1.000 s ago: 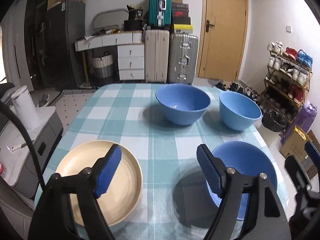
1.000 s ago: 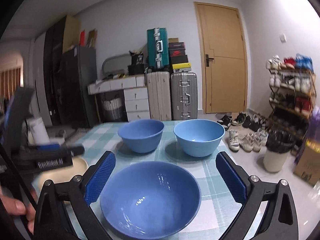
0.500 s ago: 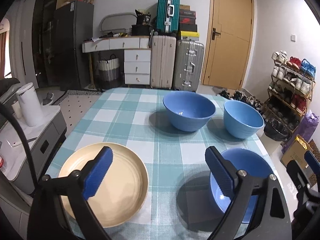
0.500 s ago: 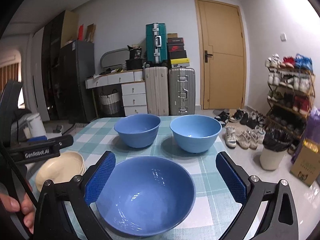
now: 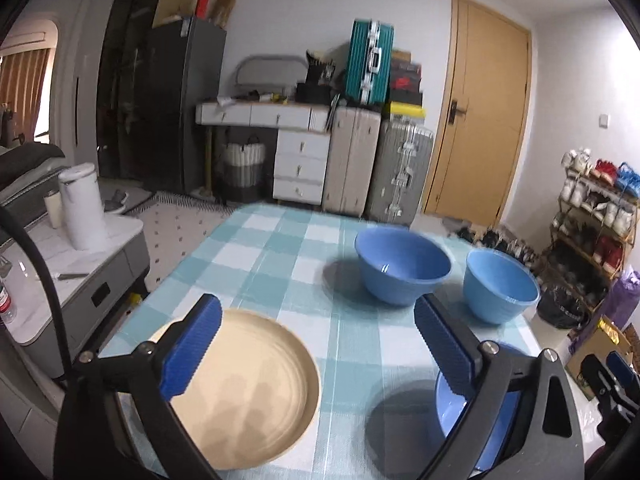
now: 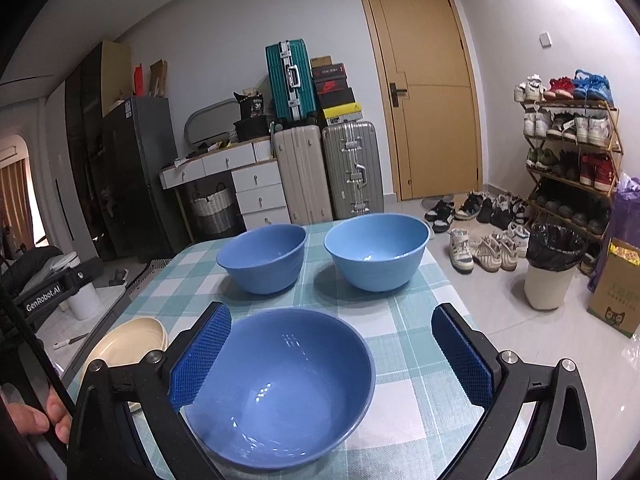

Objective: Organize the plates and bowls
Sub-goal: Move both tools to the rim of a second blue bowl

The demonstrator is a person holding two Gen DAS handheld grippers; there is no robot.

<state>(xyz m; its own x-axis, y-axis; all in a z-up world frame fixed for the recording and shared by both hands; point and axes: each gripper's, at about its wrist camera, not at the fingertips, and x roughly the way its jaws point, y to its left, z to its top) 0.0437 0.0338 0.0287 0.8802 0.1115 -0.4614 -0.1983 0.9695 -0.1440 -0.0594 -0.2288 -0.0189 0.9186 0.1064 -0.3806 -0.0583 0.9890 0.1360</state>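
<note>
On the teal checked table [image 5: 280,272] a cream plate [image 5: 248,396] lies near the front left. My left gripper [image 5: 318,346] hangs over it, its jaws opening and nothing pressed between them. A blue bowl [image 6: 280,388] sits at the front right, between the wide-apart fingers of my right gripper [image 6: 331,358]. Its left rim is near the left pad [image 6: 200,356], while the right pad stands well clear of it. Two more blue bowls stand side by side at the far end, a darker one [image 6: 262,258] and a lighter one [image 6: 378,252]. The plate [image 6: 128,344] also shows in the right wrist view.
A grey side cabinet [image 5: 80,292] with a white kettle [image 5: 84,212] stands left of the table. Right of it are a bin [image 6: 554,264], loose shoes, a shoe rack [image 6: 572,160] and a cardboard box [image 6: 616,304]. A hand [image 6: 40,420] holds the left gripper's body.
The left gripper's jaws have spread wider and it has drawn back and tilted up from the plate. The right gripper has rolled slightly, so the near bowl sits further left between its fingers.
</note>
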